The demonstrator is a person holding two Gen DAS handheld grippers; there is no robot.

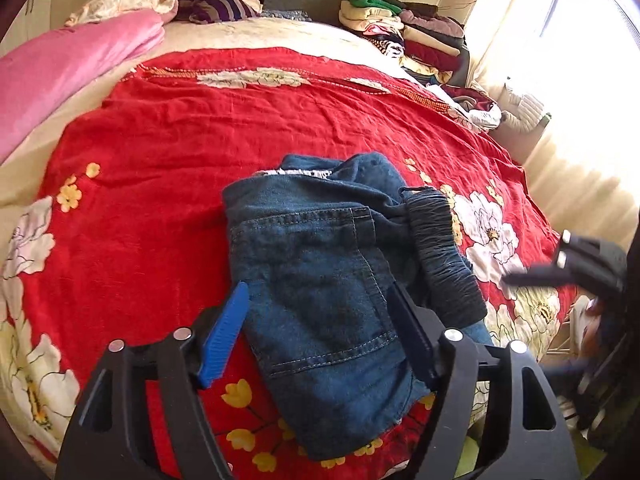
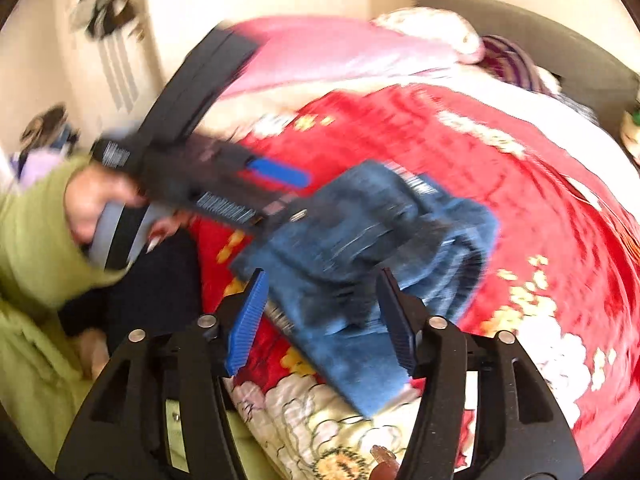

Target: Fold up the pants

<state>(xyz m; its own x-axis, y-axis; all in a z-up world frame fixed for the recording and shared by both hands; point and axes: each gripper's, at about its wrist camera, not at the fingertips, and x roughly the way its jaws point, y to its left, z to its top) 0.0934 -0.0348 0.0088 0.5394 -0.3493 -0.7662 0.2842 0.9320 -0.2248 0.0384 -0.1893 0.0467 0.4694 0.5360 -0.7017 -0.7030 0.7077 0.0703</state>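
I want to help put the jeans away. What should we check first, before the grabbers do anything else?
1. Jeans folded into a bundle: ok.
2. Jeans lying on the red blanket, not hanging off the edge: ok.
3. Left gripper open, not pinching cloth: ok.
4. Right gripper open: ok.
5. Fold neat, waistband tucked flat: not ok, it bulges out at the side.
6. Room on the clothes pile for the jeans: cannot tell.

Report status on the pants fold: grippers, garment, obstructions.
Left hand-held gripper open, right hand-held gripper open, neither gripping. Denim pants folded compact on red bedspread. Nothing in the way.
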